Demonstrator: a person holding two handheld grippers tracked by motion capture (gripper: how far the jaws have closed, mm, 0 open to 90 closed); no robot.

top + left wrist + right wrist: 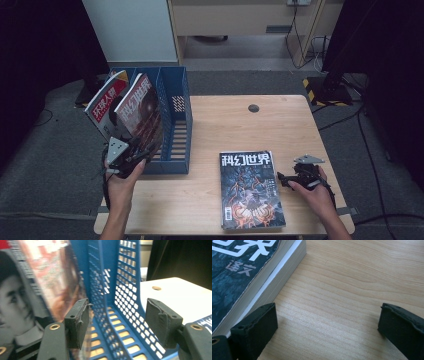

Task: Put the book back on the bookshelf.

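- The magazine stack (pixel 251 190) lies flat on the table (pixel 220 120), just off the right gripper's (pixel 286 181) left jaw; in the right gripper view its page edges (pixel 265 287) run right beside that jaw, not between the two. Flat and square-edged like this, it looks set for a pick from the side.
- The right gripper is released: its jaws stand wide apart with bare wood between them, holding nothing.
- The left gripper (pixel 131 156) sits at the front of the blue file rack (pixel 177 125), jaws spread as well. In the left gripper view the dark-covered magazine (pixel 60 280) leans just outside the near jaw, which seems to touch its cover, probably steadying it so it stays upright.
- Behind it, farther from the left gripper, a red-covered magazine (pixel 104 100) leans the same way in the rack.
- The rack's compartment ahead of the jaws looks free, a likely slot for the stack.
- Hard to tell: whether the left jaw truly presses the cover; the blurred print there; how many issues the stack holds; the magazines' lower edges, hidden by rack and hand.
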